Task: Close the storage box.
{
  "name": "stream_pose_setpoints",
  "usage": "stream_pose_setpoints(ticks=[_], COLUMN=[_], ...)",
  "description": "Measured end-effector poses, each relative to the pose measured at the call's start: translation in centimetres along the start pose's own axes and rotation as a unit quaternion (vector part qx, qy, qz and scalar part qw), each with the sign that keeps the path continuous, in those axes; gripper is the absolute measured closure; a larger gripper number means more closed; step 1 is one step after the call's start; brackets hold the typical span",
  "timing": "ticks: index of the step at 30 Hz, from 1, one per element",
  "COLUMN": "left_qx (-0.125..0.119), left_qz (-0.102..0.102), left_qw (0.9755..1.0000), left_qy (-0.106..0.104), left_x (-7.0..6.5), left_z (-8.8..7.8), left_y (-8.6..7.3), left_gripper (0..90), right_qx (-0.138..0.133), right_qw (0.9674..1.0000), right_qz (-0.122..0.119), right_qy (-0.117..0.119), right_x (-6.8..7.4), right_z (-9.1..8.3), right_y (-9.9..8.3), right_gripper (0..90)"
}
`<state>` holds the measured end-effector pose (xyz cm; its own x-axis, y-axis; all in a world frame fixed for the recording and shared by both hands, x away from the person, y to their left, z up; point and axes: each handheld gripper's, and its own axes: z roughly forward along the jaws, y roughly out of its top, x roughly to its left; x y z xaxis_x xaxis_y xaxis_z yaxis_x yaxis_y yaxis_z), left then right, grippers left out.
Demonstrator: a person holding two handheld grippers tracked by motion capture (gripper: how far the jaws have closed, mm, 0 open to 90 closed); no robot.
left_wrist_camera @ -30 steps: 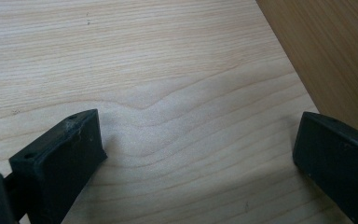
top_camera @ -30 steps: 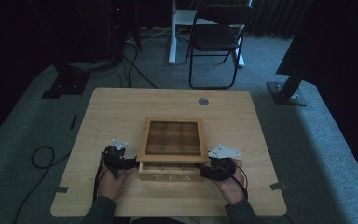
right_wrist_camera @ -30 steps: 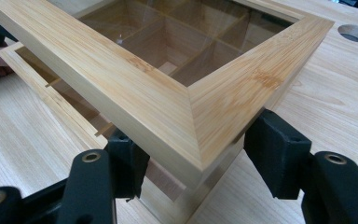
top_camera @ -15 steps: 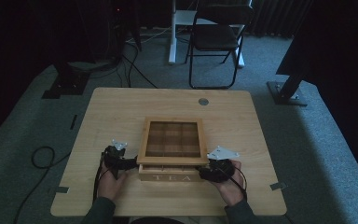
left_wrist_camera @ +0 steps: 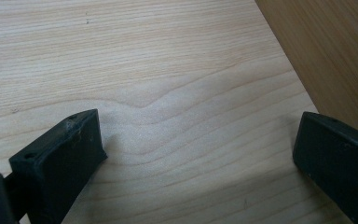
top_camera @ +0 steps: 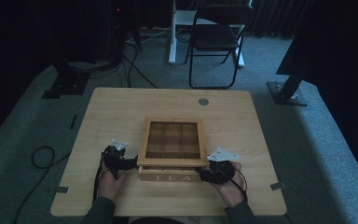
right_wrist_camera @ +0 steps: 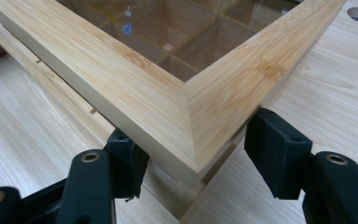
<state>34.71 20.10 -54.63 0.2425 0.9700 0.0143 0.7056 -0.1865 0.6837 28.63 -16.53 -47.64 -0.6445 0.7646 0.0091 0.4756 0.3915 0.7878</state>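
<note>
Tea box: a wooden box [top_camera: 171, 149] marked TEA on its near face, with a glass-paned lid over a grid of compartments; it sits on the bench [top_camera: 121, 107] between the two tongs, the left tongs at its near left corner and the right tongs at its near right corner.
Lid: its near right corner [right_wrist_camera: 191, 116] juts in between the jaws of the right tongs and overhangs the box body beneath.
Right tongs: the right tongs [right_wrist_camera: 191, 161] straddle that lid corner, one jaw against each side of it, clamped on the lid; the high view shows them [top_camera: 204, 174] in the person's right hand [top_camera: 228, 186].
Left tongs: the left tongs [left_wrist_camera: 196, 149] stand wide apart with bare bench between the jaws; the box's side wall [left_wrist_camera: 335, 51] lies just beyond the right-hand jaw, whether touching I cannot tell.
Left hand: the left hand [top_camera: 109, 182] holds its tongs [top_camera: 131, 162] low beside the box.
</note>
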Motion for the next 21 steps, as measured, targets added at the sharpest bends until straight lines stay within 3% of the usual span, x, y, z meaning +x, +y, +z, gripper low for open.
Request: stream_pose_setpoints(ticks=[13, 18, 21], left_qx=[-0.001, -0.001, -0.001], left_qz=[-0.001, -0.001, -0.001], left_qw=[1.0000, 1.0000, 1.0000], left_qy=[0.000, 0.000, 0.000], left_x=[0.0, 0.0, 0.0], left_z=[0.0, 0.0, 0.0], left_y=[0.0, 0.0, 0.0], left_gripper=[1.6, 1.7, 1.6], right_qx=[0.005, 0.035, 0.019], right_qw=[0.9997, 0.9991, 0.9992], right_qz=[0.003, -0.005, 0.012], right_qy=[0.022, 0.025, 0.032], right_x=[-0.2, 0.4, 0.1], right_z=[-0.8, -0.7, -1.6], right_y=[-1.1, -1.9, -1.9], right_gripper=[38.6, 38.2, 39.8])
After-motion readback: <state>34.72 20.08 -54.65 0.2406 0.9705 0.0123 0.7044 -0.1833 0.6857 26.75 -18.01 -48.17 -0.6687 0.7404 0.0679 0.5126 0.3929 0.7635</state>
